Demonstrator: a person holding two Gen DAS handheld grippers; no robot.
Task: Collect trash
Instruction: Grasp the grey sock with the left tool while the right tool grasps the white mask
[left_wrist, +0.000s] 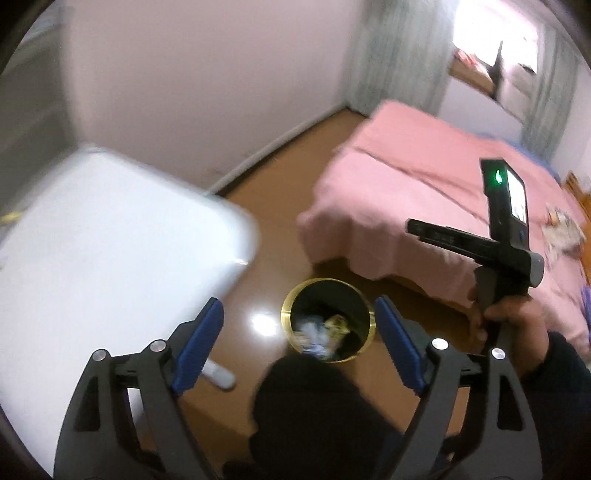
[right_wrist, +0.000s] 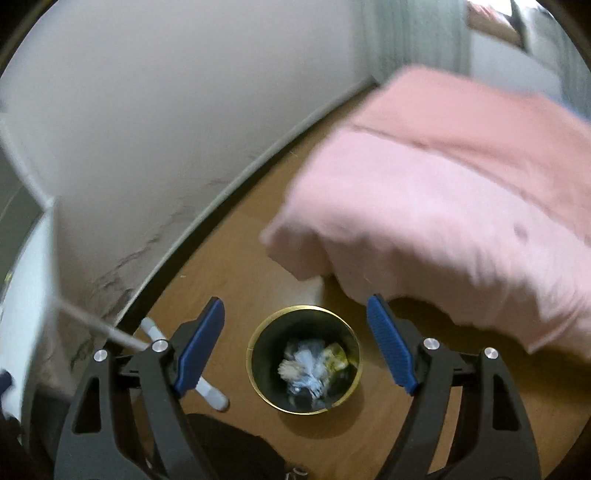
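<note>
The trash (right_wrist: 310, 363), a crumpled wad of white, pale blue and yellowish scraps, lies at the bottom of a small round bin (right_wrist: 258, 373) with a gold rim that stands on the brown wooden floor (right_wrist: 229, 258). The left gripper (left_wrist: 299, 341) hangs above the bin, its blue-padded jaws spread wide with nothing between them. The right gripper (right_wrist: 295, 345) is also above the bin, jaws wide apart and empty; in the left wrist view a hand (left_wrist: 513, 325) holds its handle just right of the bin. A bed under a pink cover (right_wrist: 424, 221) overhangs the floor just far-right of the bin, its corner edge near the rim. On the left a white counter (left_wrist: 92, 258) reaches its rounded corner toward the bin, and a white leg foot (right_wrist: 212, 395) rests on the floor just left of it. A strip of bare floor runs from the bin toward the far wall (right_wrist: 147, 129) and its skirting, between counter and bed. A dark blurred shape (left_wrist: 314, 406) sits near the bin's near side.
</note>
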